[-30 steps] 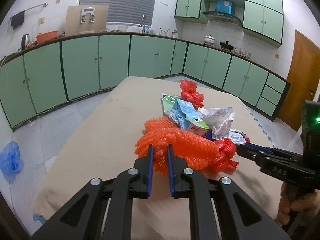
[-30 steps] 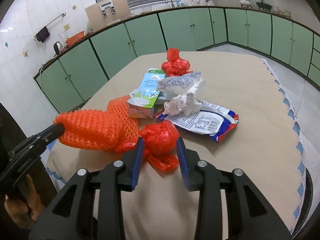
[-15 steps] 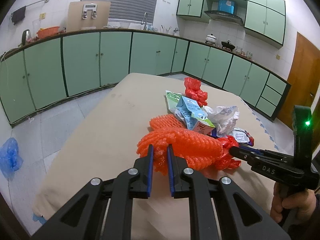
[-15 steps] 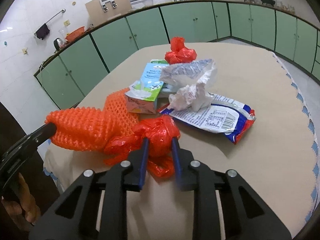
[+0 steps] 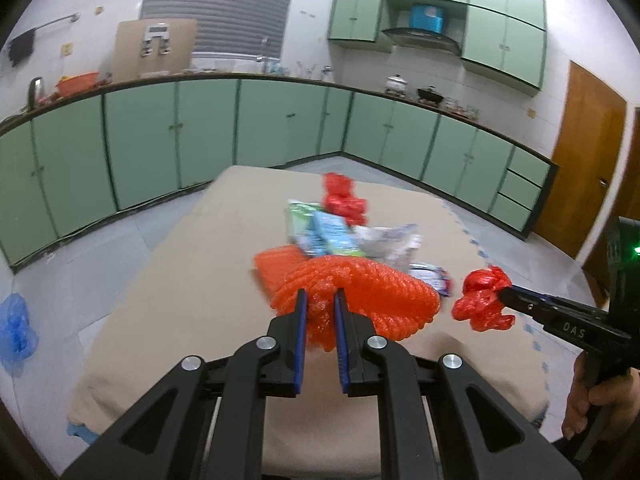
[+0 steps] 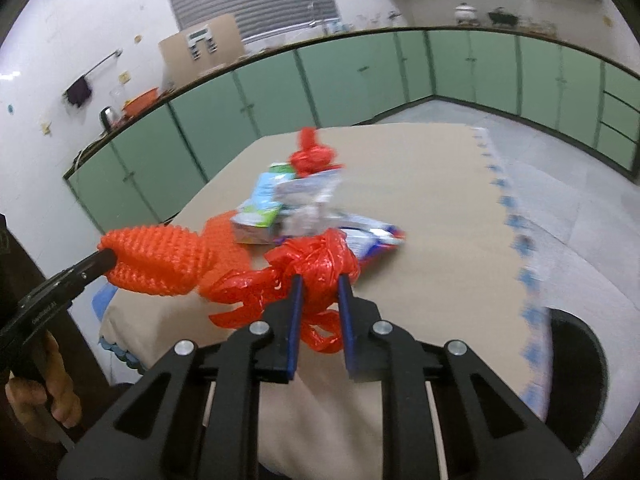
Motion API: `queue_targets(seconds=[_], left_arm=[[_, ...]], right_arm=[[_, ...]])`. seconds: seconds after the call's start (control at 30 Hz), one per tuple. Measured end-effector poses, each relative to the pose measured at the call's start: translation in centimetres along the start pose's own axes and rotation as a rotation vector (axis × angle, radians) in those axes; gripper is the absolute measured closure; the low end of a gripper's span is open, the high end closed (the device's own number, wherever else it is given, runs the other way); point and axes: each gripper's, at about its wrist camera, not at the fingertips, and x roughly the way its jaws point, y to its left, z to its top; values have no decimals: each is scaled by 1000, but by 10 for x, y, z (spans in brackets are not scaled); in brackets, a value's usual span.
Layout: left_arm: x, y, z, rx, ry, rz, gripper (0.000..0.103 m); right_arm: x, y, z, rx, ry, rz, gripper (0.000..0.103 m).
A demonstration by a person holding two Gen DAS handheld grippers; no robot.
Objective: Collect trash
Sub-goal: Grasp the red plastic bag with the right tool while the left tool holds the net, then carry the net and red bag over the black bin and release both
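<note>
My left gripper (image 5: 320,300) is shut on an orange foam net (image 5: 372,292), held just above the beige table (image 5: 200,280). The right gripper (image 6: 319,286) has its jaws closing on a crumpled red plastic bag (image 6: 316,260), which hangs pinched between the pads, off the table. The left wrist view shows that bag (image 5: 480,300) to the right of the net. Further back on the table lie a second orange net (image 5: 276,264), a milk carton (image 6: 260,208), a crumpled clear wrapper (image 5: 388,240), a blue-and-white packet (image 6: 368,232) and another red bag (image 6: 312,156).
Green cabinets (image 5: 280,128) line the far walls, and a wooden door (image 5: 588,168) stands at the right. A blue bag (image 5: 16,328) lies on the floor at the left. A dark round container (image 6: 576,380) sits below the table's right edge.
The right gripper closed on the red bag and lifted it away from the orange net. The left gripper rose a little with its net. Both views pulled back from the pile.
</note>
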Motion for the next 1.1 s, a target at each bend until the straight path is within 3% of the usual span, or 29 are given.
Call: queue_targets(seconds=[0.23,0.53,0.7,0.9,0.93,1.03,1.1], left_arm=[[8,-95,-2,107,29,-165,90],[62,-237,-18,258,130,-395,90],[105,-302,-40,343,211,-433,90],[143,-348,-61,421,279,-428,88],[151,-355,-65,437,301,-423,85],[166,-364,-75,457,334,-405,67],[170,-367,-79,464,344,-401,67]], right_arm=[[-69,-88,-26,117,-54,-145,87],[-114,-200,-80,297,-53,-335,87],[-108,-242,-102,361,-18,-395,87],[-90,-280,-118,441,48,-431,85],[-87,-284,-121,456,58,-438,80],[-86,-292,-122,479,62,-432,78],[-86,-293,-123,483,54,-426,74]])
